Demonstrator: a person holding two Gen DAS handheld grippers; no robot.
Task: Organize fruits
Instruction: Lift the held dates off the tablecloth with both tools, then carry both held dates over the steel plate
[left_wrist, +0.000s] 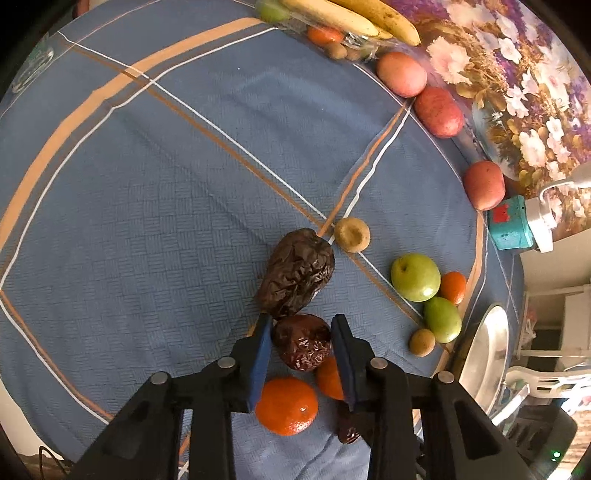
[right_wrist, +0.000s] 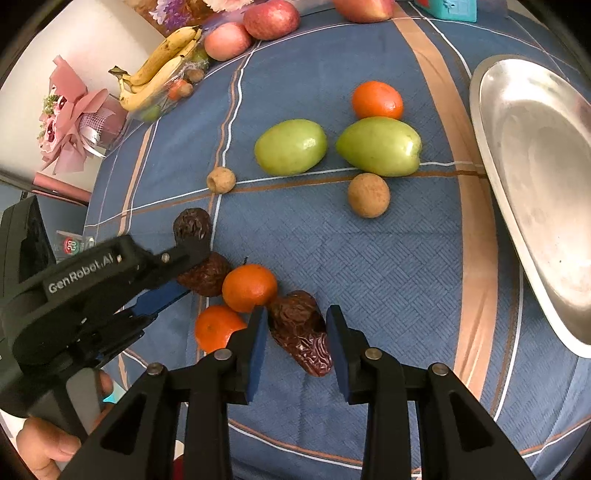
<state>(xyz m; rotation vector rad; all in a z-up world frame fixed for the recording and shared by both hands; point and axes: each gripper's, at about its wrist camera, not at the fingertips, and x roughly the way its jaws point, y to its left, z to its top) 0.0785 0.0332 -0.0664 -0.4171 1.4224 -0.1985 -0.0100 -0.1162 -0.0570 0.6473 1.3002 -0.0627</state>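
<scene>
My left gripper (left_wrist: 302, 332) has its blue pads on both sides of a wrinkled dark red date (left_wrist: 303, 341); a larger date (left_wrist: 295, 273) lies just beyond it. Whether the pads press the date I cannot tell. Two oranges (left_wrist: 287, 405) lie below it. My right gripper (right_wrist: 296, 325) is open around another date (right_wrist: 301, 338) on the blue cloth, beside two oranges (right_wrist: 249, 288). The left gripper shows in the right wrist view (right_wrist: 184, 273) at that date pile. Two green fruits (right_wrist: 291, 147), an orange (right_wrist: 376, 99) and two small brown fruits (right_wrist: 368, 195) lie farther out.
A metal tray (right_wrist: 535, 184) sits at the right table edge. Bananas (right_wrist: 162, 66) in a clear bag, red apples (right_wrist: 271, 18), a teal box (left_wrist: 511, 223) and a pink bouquet (right_wrist: 70, 125) stand along the far edge.
</scene>
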